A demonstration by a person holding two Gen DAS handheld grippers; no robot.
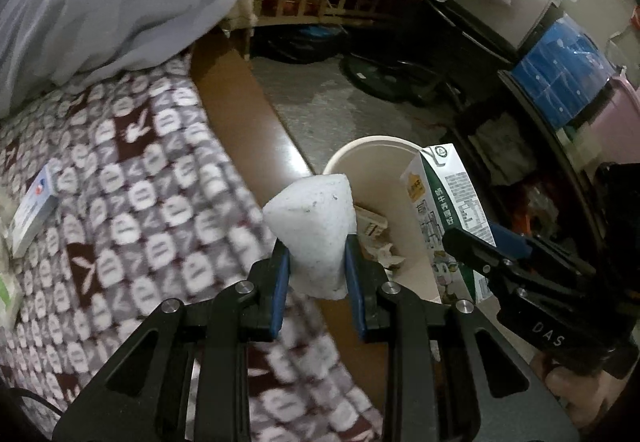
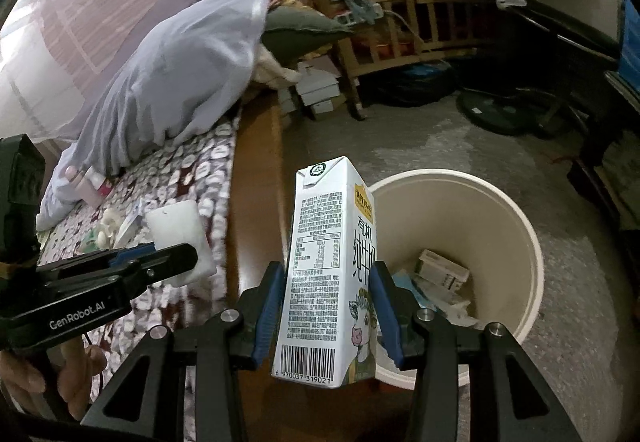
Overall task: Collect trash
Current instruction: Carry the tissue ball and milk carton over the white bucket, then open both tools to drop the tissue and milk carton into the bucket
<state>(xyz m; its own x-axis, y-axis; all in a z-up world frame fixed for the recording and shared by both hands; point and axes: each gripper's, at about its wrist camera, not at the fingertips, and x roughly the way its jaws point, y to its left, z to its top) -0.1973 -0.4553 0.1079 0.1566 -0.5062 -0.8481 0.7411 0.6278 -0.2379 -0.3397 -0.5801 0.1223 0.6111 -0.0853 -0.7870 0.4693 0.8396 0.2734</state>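
Observation:
My left gripper [image 1: 316,262] is shut on a white foam block [image 1: 312,226], held over the bed's wooden edge next to the cream trash bucket [image 1: 360,158]. My right gripper [image 2: 328,306] is shut on an upright white milk carton [image 2: 328,274], just left of the bucket's rim [image 2: 520,218]. The bucket stands on the floor and holds paper scraps and a small box [image 2: 440,274]. The carton [image 1: 452,210] and right gripper [image 1: 500,254] show at the right of the left wrist view; the foam block [image 2: 180,238] and left gripper [image 2: 160,258] show at the left of the right wrist view.
A patterned blanket [image 1: 120,202] covers the bed, with a small box [image 1: 34,210], crumpled tissue [image 2: 108,230] and small bottles [image 2: 88,182] on it. A lilac quilt [image 2: 180,82] lies behind. A wooden crib [image 2: 400,2], a fan base [image 2: 504,110] and stacked bins [image 1: 560,82] surround the concrete floor.

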